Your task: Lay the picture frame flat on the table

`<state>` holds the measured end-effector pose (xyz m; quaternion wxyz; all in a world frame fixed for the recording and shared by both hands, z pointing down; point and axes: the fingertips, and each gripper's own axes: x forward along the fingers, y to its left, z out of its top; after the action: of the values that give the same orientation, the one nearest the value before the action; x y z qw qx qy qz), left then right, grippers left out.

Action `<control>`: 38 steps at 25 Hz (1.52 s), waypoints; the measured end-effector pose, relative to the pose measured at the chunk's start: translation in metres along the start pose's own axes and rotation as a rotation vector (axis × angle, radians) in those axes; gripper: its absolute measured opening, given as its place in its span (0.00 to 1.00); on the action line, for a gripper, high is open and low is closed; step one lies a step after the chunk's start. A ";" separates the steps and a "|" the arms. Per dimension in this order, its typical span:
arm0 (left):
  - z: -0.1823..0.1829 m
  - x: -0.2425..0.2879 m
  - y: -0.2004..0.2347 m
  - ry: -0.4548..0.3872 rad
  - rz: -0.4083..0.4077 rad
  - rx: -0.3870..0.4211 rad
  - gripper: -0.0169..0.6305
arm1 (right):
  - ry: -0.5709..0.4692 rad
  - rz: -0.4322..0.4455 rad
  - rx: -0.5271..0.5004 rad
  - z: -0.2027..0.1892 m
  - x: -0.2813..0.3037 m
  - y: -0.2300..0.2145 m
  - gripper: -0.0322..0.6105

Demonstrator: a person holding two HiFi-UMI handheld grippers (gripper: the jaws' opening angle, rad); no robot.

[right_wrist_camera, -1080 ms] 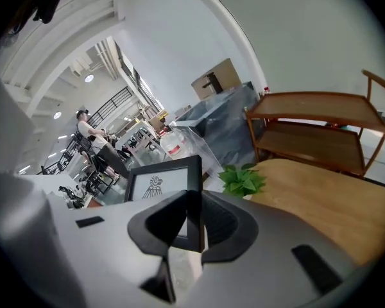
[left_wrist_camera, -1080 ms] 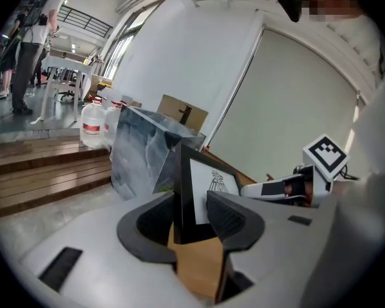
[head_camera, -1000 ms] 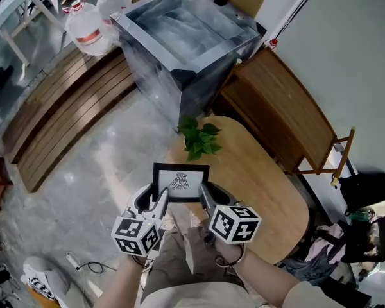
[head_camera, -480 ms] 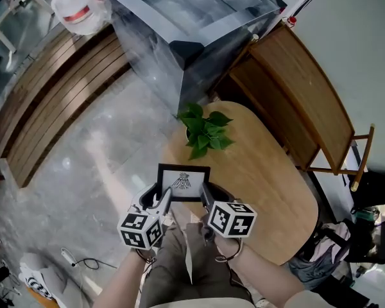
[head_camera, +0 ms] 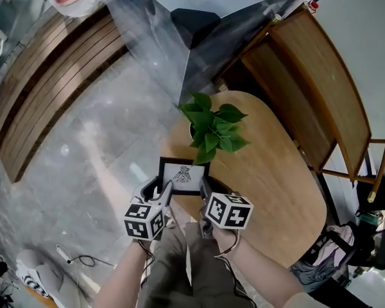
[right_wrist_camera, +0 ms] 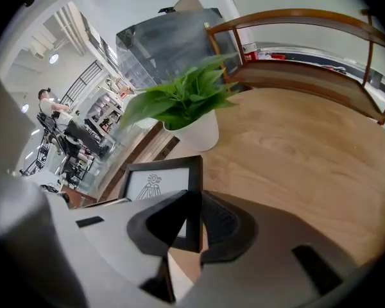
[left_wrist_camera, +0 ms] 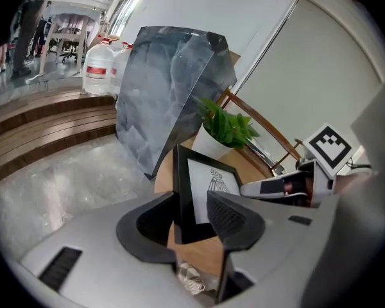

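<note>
A black picture frame (head_camera: pixel 183 176) with a small drawing on white paper stands upright over the near left end of the oval wooden table (head_camera: pixel 269 178). My left gripper (head_camera: pixel 162 188) is shut on its left edge and my right gripper (head_camera: pixel 203 186) on its right edge. In the left gripper view the frame (left_wrist_camera: pixel 208 185) runs edge-on between the jaws of the left gripper (left_wrist_camera: pixel 192 204). In the right gripper view the frame (right_wrist_camera: pixel 160 178) has its right border clamped in the right gripper (right_wrist_camera: pixel 194 201). Its bottom edge is hidden behind the jaws.
A green plant (head_camera: pixel 213 124) in a white pot (right_wrist_camera: pixel 199 133) stands on the table just beyond the frame. A wooden chair (head_camera: pixel 321 95) lies past the table's far side, a large grey box (head_camera: pixel 199 11) beyond the plant, wooden steps (head_camera: pixel 45 88) at left.
The head view has shifted, so the plant and table fill more of it. Both grippers keep the same hold on the upright frame, slightly nearer the plant.
</note>
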<state>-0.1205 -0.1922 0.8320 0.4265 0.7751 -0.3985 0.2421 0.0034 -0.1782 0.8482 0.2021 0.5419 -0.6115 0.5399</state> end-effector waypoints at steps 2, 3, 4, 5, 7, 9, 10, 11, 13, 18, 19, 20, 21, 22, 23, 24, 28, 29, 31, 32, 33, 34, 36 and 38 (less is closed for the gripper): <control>-0.003 0.013 0.007 0.012 0.010 0.006 0.25 | 0.010 -0.010 -0.011 0.000 0.014 -0.007 0.13; -0.003 0.019 0.009 0.018 0.016 0.012 0.25 | 0.014 -0.015 -0.017 0.000 0.020 -0.010 0.13; -0.004 0.024 0.012 0.025 0.022 0.019 0.25 | 0.017 -0.019 -0.024 0.000 0.025 -0.013 0.13; -0.006 0.029 0.014 0.034 0.029 0.025 0.25 | 0.019 -0.024 -0.031 0.001 0.029 -0.015 0.13; -0.009 0.038 0.019 0.054 0.045 0.037 0.25 | 0.022 -0.036 -0.044 0.001 0.037 -0.020 0.13; -0.010 0.045 0.023 0.069 0.068 0.056 0.25 | 0.027 -0.044 -0.053 0.002 0.044 -0.023 0.13; -0.010 0.048 0.024 0.074 0.081 0.067 0.25 | 0.030 -0.045 -0.056 0.002 0.047 -0.024 0.13; -0.011 0.051 0.026 0.080 0.094 0.076 0.25 | 0.033 -0.045 -0.057 0.002 0.050 -0.025 0.13; -0.014 0.054 0.030 0.098 0.117 0.084 0.26 | 0.039 -0.045 -0.061 0.001 0.053 -0.026 0.13; -0.024 0.057 0.033 0.142 0.134 0.097 0.28 | 0.043 -0.065 -0.066 -0.002 0.059 -0.028 0.13; -0.025 0.057 0.032 0.145 0.136 0.103 0.28 | 0.041 -0.068 -0.068 -0.002 0.059 -0.029 0.13; -0.026 0.057 0.031 0.146 0.138 0.108 0.29 | 0.039 -0.069 -0.070 -0.001 0.059 -0.030 0.13; -0.026 0.057 0.031 0.147 0.141 0.113 0.30 | 0.037 -0.071 -0.074 -0.001 0.059 -0.031 0.13; -0.026 0.057 0.031 0.147 0.143 0.113 0.31 | 0.035 -0.074 -0.078 0.000 0.059 -0.032 0.14; -0.025 0.055 0.031 0.145 0.145 0.108 0.31 | 0.032 -0.077 -0.082 0.001 0.057 -0.032 0.15; -0.024 0.053 0.032 0.143 0.149 0.100 0.31 | 0.028 -0.080 -0.086 0.002 0.055 -0.033 0.16; -0.014 0.032 0.032 0.122 0.162 0.097 0.31 | 0.018 -0.083 -0.119 0.008 0.036 -0.030 0.13; -0.011 0.025 0.029 0.118 0.157 0.106 0.31 | 0.011 -0.083 -0.135 0.011 0.029 -0.029 0.11; -0.005 0.010 0.022 0.118 0.152 0.139 0.22 | -0.013 -0.081 -0.172 0.019 0.012 -0.023 0.08; -0.001 0.002 0.018 0.117 0.154 0.162 0.21 | -0.027 -0.076 -0.189 0.024 0.003 -0.019 0.08; 0.003 -0.005 0.014 0.115 0.158 0.192 0.20 | -0.040 -0.071 -0.201 0.029 -0.006 -0.015 0.07; 0.009 -0.013 0.009 0.114 0.164 0.233 0.20 | -0.053 -0.064 -0.208 0.035 -0.015 -0.011 0.07; 0.022 -0.028 -0.001 0.108 0.181 0.327 0.16 | -0.081 -0.049 -0.218 0.046 -0.035 0.001 0.07; 0.035 -0.047 -0.012 0.087 0.189 0.359 0.11 | -0.105 -0.029 -0.232 0.055 -0.056 0.017 0.06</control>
<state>-0.1360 -0.1984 0.7745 0.2736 0.7868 -0.4010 0.3813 0.0255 -0.2042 0.7755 0.2388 0.5510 -0.6718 0.4336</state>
